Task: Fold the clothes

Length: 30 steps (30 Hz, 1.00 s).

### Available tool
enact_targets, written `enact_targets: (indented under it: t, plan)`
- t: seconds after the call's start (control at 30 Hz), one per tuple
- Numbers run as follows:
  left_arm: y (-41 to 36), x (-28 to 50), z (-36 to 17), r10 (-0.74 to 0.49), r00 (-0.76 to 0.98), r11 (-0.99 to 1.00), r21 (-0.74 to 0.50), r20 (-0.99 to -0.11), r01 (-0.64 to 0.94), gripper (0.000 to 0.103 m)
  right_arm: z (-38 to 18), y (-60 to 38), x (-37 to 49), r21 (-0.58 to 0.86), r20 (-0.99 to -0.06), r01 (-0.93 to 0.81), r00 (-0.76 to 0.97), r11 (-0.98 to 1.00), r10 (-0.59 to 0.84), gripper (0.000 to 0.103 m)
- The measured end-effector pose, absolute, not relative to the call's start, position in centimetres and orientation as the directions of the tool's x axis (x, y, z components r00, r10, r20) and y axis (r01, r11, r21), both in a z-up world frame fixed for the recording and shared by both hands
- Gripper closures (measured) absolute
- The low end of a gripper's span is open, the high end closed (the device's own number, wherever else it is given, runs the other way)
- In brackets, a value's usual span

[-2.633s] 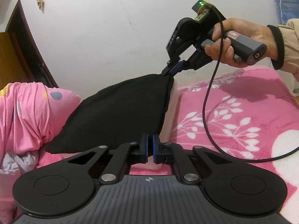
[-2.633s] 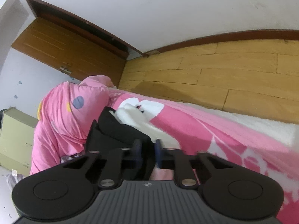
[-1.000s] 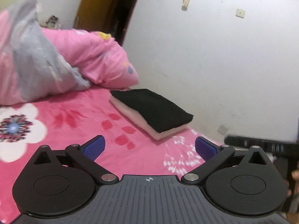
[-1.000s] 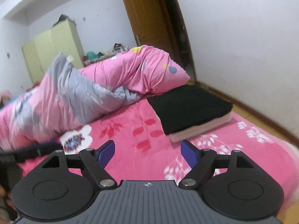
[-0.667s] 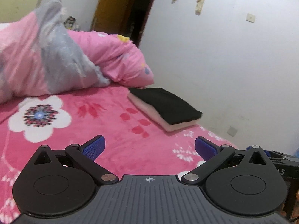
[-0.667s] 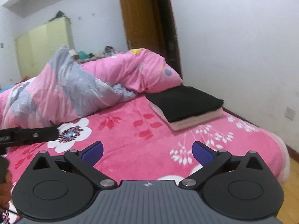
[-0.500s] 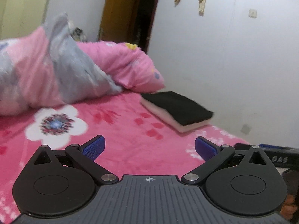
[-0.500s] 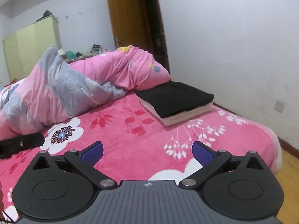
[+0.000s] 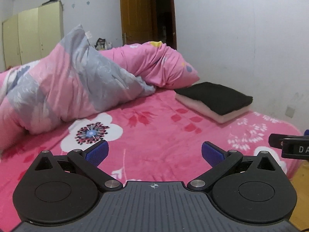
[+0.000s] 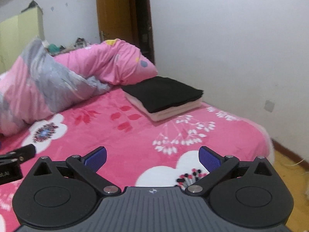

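Observation:
A folded black garment (image 9: 214, 97) (image 10: 164, 92) lies on top of a folded pale pink garment (image 9: 222, 116) (image 10: 173, 112), stacked at the far right of the pink flowered bed (image 9: 154, 133) (image 10: 135, 135) near the wall. My left gripper (image 9: 154, 152) is open, well short of the stack, with only bedspread between its blue pads. My right gripper (image 10: 152, 157) is also open and empty, back from the stack. Each gripper's black tip shows at the edge of the other's view.
A bunched pink and grey quilt (image 9: 73, 89) (image 10: 48, 89) fills the far left of the bed, with a pink pillow (image 9: 160, 65) behind the stack. A white wall runs along the right; wooden floor (image 10: 289, 166) lies beyond the bed's right edge. A brown door (image 9: 135, 13) stands at the back.
Both grippers let go of the black garment, which now lies folded on the pink one, then drew back and swung across the bed; the stack looks smaller and farther right.

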<state>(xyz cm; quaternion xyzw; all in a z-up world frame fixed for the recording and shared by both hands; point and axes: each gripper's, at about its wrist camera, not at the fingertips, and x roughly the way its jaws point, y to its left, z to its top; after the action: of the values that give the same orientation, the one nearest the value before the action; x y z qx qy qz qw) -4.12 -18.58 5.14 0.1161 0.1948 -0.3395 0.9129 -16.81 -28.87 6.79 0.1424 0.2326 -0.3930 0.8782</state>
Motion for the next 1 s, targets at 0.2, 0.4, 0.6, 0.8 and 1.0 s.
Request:
enact_targets:
  t: [0.2, 0.4, 0.6, 0.8, 1.0]
  plan:
    - [-18.7, -4.7, 5.6, -0.584, 0.679, 0.719, 0.105, -0.445, 0.687, 0.000, 6.9, -28.5, -17.1, 0.043, -0.512, 0.772, 0.562, 0.635, -0.649, 0.000]
    - [-18.5, -5.1, 6.3, -0.609, 0.637, 0.687, 0.086, -0.474, 0.721, 0.000, 7.4, -28.0, -17.9, 0.029, -0.487, 0.786, 0.551, 0.618, -0.678, 0.000]
    - [-17.5, -5.7, 6.4, -0.670, 0.617, 0.672, 0.016, -0.414, 0.741, 0.000, 7.6, -27.7, -18.3, 0.026, -0.492, 0.786, 0.548, 0.618, -0.676, 0.000]
    - [-17.8, -5.0, 6.6, -0.677, 0.584, 0.667, -0.037, -0.448, 0.744, 0.000, 8.0, -27.5, -18.2, 0.026, -0.492, 0.787, 0.546, 0.616, -0.678, 0.000]
    - [-18.5, -4.4, 5.6, -0.699, 0.504, 0.636, -0.118, -0.508, 0.763, 0.000, 7.7, -27.2, -17.9, 0.007, -0.488, 0.791, 0.537, 0.612, -0.688, 0.000]
